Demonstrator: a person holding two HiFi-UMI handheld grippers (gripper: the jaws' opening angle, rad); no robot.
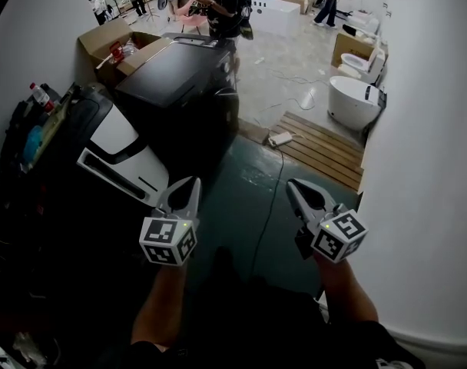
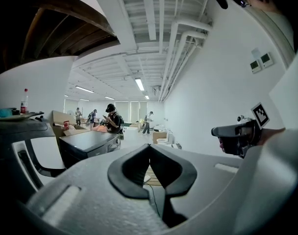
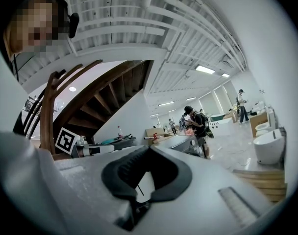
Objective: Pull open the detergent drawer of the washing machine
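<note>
Hovering above the smooth dark floor (image 1: pixel 245 206), the matte grey left gripper (image 1: pixel 190 183) and right gripper (image 1: pixel 294 185) each hold wedge-shaped jaws pressed together, empty, near the boxy black washing machine (image 1: pixel 180 75).

A black boxy washing machine (image 1: pixel 180 79) is standing left of a slatted wooden pallet (image 1: pixel 322 148). Behind it, brown cardboard boxes (image 1: pixel 107 41) are sitting.

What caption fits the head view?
Grey left gripper and grey right gripper, both shut, hover near a black boxy washing machine.
</note>
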